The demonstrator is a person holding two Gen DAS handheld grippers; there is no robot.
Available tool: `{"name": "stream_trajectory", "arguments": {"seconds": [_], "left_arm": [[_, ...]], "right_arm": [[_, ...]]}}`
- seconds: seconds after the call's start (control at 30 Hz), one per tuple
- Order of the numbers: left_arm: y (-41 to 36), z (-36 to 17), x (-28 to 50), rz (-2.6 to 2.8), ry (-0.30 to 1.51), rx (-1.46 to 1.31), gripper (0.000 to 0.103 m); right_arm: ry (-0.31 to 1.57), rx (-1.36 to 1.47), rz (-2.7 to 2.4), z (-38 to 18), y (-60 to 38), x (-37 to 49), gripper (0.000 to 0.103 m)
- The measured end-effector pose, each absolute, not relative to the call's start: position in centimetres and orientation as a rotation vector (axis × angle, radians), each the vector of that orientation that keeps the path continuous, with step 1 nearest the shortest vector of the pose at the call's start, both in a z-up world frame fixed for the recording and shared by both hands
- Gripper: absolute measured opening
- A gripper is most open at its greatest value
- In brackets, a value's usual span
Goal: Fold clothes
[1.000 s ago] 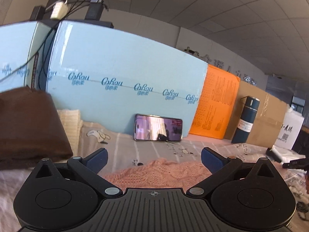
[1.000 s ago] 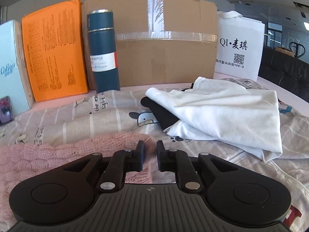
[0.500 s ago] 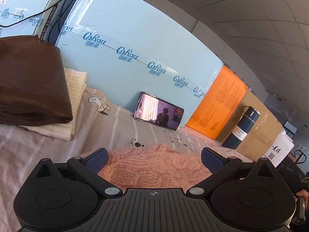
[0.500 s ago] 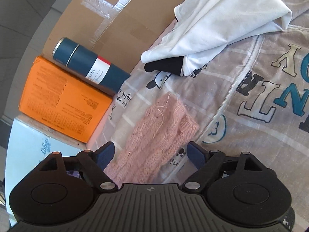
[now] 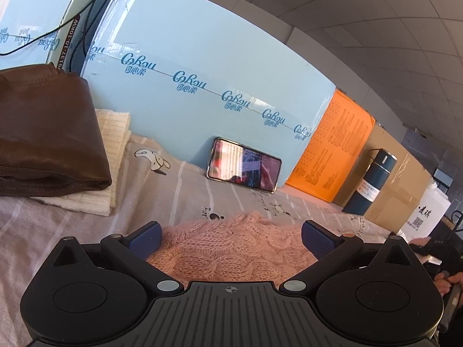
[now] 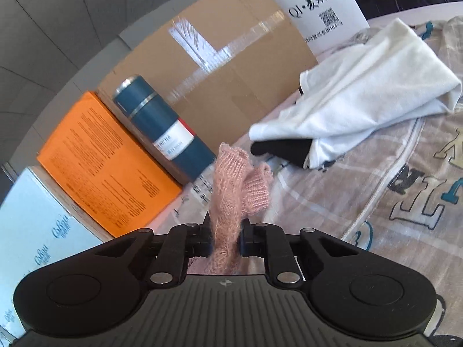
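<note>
A pink knit sweater (image 5: 231, 248) lies on the patterned bedsheet (image 5: 179, 190). My left gripper (image 5: 231, 238) is open, its blue pads wide apart just above the sweater. My right gripper (image 6: 225, 238) is shut on a sleeve of the pink sweater (image 6: 237, 179), which sticks up between the fingers with its cuff flopped over. A white garment (image 6: 361, 101) over a black one (image 6: 283, 149) lies crumpled to the right. A folded brown garment (image 5: 43, 138) sits on a folded cream knit (image 5: 110, 156) at the left.
A light blue box (image 5: 202, 81), an orange box (image 5: 332, 147), a cardboard box (image 6: 231, 72) and a white bag (image 6: 315, 8) line the back. A phone (image 5: 243, 164) leans on the blue box. A dark teal flask (image 6: 162, 127) stands by the cardboard.
My right gripper opened over the sweater's sleeve, then shut on it and raised it. My left gripper stayed open and tilted down towards the sweater.
</note>
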State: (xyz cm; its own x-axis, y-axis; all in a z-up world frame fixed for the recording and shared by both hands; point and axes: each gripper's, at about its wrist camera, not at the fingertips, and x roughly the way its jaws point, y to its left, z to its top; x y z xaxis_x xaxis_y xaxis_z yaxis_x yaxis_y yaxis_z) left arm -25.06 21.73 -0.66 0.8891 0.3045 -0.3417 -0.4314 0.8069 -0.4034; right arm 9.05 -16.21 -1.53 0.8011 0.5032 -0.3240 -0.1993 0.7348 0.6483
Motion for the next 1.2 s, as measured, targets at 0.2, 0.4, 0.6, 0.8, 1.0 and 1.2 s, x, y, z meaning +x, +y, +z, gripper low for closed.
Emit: {"name": "stream_trajectory", "arguments": {"seconds": [0.2,0.4,0.6,0.8,1.0,1.2], "left_arm": [[21.3,-0.6,-25.0,0.389,0.27,-0.461,0.103],[20.9,-0.6,-24.8,0.422,0.28,-0.415,0.103],[20.9,-0.8,-24.4,0.408,0.283,-0.408,0.103],[20.6,-1.0,-24.0,0.37,0.284,-0.397,0.103],[20.7,-1.1,-23.8,0.333,0.277,-0.405,0.103],[20.7,-1.2,-23.6,0.322,0.286,-0.412,0.103]], "right_arm": [[0.331,0.597,0.378,2.4,-17.9,5.8,0.013],[0.328,0.468,0.354,2.2,-16.2,5.2,0.013],[0.362,0.446,0.557,2.6,-13.4,2.8,0.013],[0.481,0.424,0.771,1.7,-10.1,1.4,0.014],[0.485,0.293,0.887,-0.3,-7.3,-0.1,0.017],[0.522,0.233,0.959,-1.2,-6.3,-0.7,0.032]]}}
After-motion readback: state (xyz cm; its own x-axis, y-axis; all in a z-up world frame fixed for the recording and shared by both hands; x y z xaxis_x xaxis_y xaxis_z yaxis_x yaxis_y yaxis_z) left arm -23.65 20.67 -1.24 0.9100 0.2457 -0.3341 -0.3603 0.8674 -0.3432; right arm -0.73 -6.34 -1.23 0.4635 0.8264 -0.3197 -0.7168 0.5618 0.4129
